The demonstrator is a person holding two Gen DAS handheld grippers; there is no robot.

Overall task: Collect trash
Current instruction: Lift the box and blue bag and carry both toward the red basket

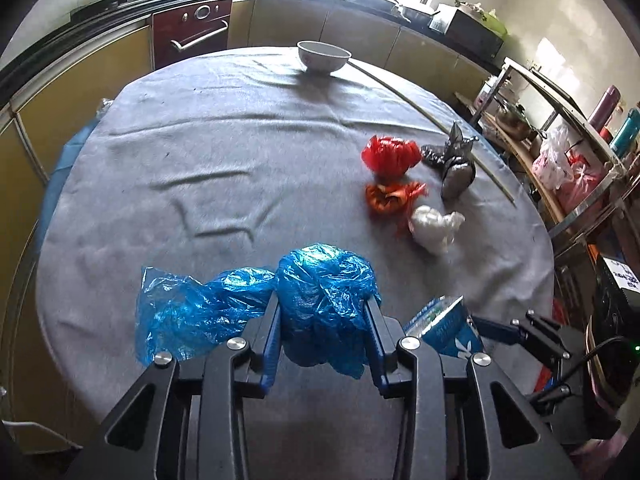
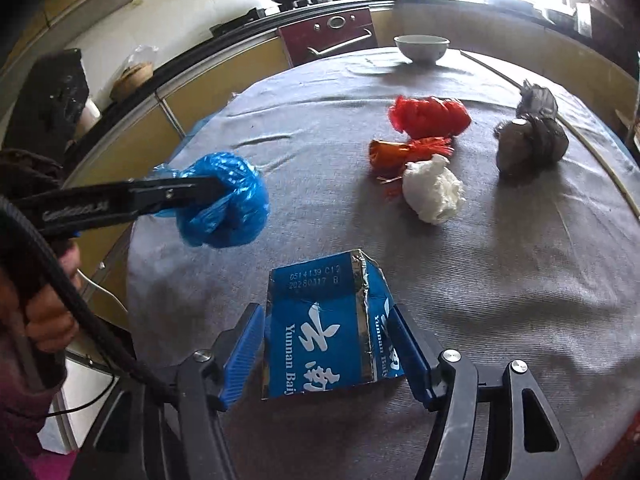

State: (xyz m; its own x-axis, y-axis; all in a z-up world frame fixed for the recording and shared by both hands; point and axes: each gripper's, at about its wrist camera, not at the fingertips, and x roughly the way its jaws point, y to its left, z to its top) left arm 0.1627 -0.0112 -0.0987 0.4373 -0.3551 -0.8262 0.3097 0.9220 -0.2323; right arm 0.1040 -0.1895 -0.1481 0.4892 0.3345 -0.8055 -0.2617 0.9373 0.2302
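Note:
My left gripper (image 1: pixel 325 308) is shut on a crumpled blue plastic bag (image 1: pixel 320 292) and holds it above the table's near edge; the bag also shows in the right wrist view (image 2: pixel 228 204). My right gripper (image 2: pixel 326 316) is shut on a blue box with white lettering (image 2: pixel 320 328), also seen in the left wrist view (image 1: pixel 444 326). On the grey tablecloth (image 1: pixel 224 152) lie a red bag (image 1: pixel 390 156), an orange-red wrapper (image 1: pixel 390 196), a white wad (image 1: pixel 434 226) and a dark grey bag (image 1: pixel 456 168).
A white bowl (image 1: pixel 324 56) stands at the table's far edge. A thin stick (image 1: pixel 432 120) lies along the right rim. Yellow cabinets and a red oven (image 1: pixel 192 28) stand behind. A cluttered shelf rack (image 1: pixel 568 152) stands to the right.

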